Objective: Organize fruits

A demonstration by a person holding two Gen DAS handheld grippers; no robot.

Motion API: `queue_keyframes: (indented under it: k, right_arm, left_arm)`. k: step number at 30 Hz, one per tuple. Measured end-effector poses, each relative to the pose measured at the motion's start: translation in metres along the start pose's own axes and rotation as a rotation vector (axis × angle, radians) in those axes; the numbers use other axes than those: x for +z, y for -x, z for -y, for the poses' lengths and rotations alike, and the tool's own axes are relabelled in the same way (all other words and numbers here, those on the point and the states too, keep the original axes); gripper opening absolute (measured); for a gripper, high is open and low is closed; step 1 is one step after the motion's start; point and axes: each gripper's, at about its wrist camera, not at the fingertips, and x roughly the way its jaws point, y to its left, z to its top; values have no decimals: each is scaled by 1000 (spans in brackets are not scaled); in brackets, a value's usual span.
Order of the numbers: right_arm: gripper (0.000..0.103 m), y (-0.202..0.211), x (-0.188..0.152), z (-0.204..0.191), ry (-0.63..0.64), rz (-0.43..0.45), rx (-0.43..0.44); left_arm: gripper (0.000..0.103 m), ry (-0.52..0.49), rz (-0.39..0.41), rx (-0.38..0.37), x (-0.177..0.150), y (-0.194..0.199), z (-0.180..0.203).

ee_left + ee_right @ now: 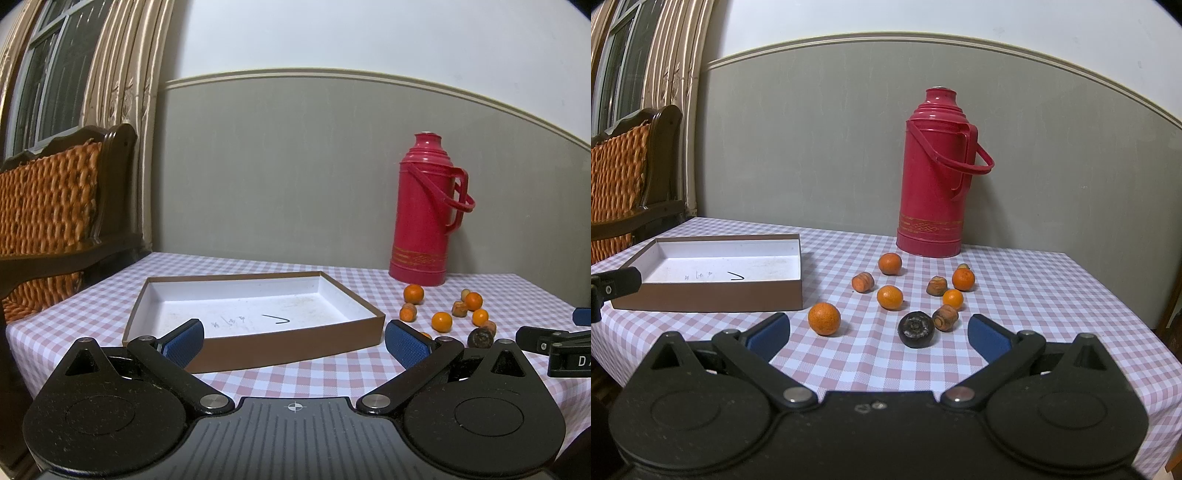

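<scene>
Both claws wide open, holding nothing: left claw (294,338) faces the empty box (255,314), right claw (879,334) faces the loose fruit (890,297) on the counter (1034,295). Risk: round oranges roll if nudged; shriveled dark fruit (916,328) may crush.

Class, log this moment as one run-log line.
stage: start | left gripper: open, empty | right gripper: open, empty | shallow brown cardboard box: no fruit | small orange fruits: loose on checked tablecloth
</scene>
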Motion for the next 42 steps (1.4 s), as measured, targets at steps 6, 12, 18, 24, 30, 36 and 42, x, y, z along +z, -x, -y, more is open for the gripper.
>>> queue_keyframes:
  k: [6,12,18,24,30,36,42]
  right_arm:
    - [97,0,-2,0,2,3,2]
    - [97,1,-1,2,-12,5,10]
    - [91,-18,12,15,21,-16,11]
    - [75,-59,6,28,65,-95,-8]
    - [70,-95,-5,37,61,-148,-10]
    - [63,-125,-6,40,69,-180,-4]
    - [58,-146,-11,45,85,-224,21]
  left_arm:
    - [103,-1,10,12,-2,1,1]
    - [103,10,-6,1,-1,-1,1]
    - [103,-26,-19,-37,4,-31,16]
    - [103,-101,-63,-108,-7,-61,52]
    - [78,-123,-112,-143,-12,-96,79]
    - [78,-136,-173,-180,-22,-128,106]
    - [70,-134,-232,-213,-28,-151,117]
